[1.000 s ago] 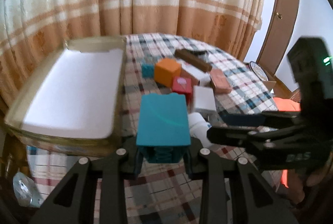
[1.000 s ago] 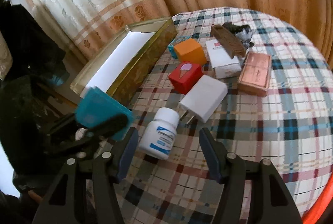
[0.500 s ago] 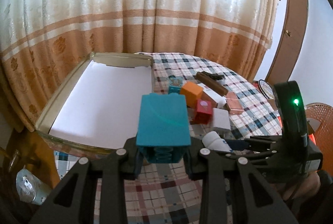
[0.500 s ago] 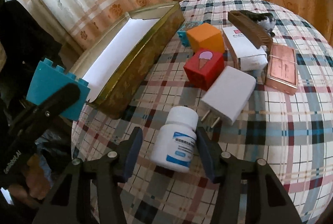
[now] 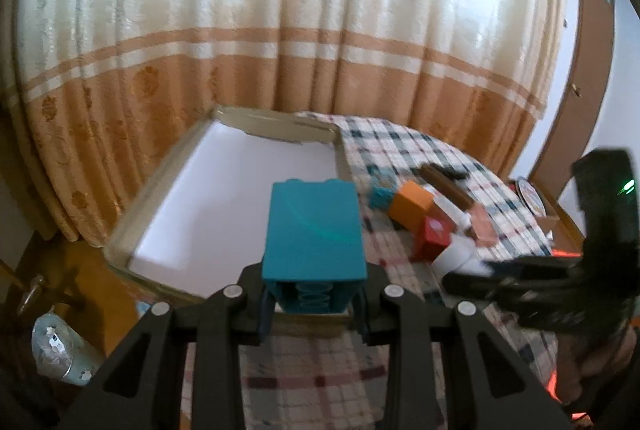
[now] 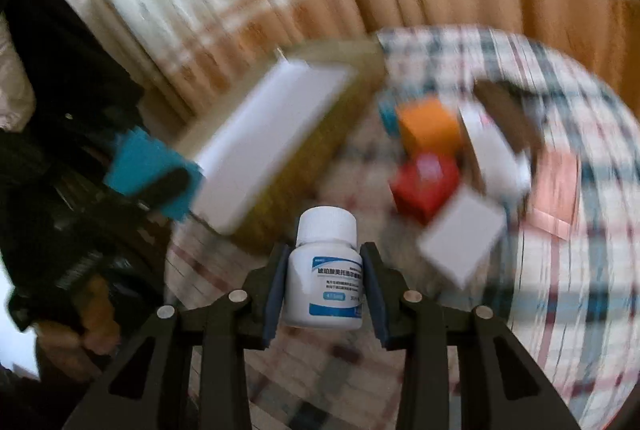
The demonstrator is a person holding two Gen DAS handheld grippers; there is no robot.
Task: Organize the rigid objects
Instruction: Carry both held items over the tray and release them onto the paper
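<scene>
Where curtains (image 5: 280, 42) hang, plaid tablecloth (image 5: 400, 146).

both wrist cams look down-fwd, close; share tray (image 5: 224, 190) (image 6: 280, 134).

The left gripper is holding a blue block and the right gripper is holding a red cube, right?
Not quite. The left gripper does hold the blue block, but the right gripper holds a white pill bottle, as the right wrist view shows.

Right wrist view: items beyond the white bottle (image 6: 326, 270) are motion-blurred. The bottle label (image 6: 338, 284) is partly unreadable, its right edge hidden.
</scene>
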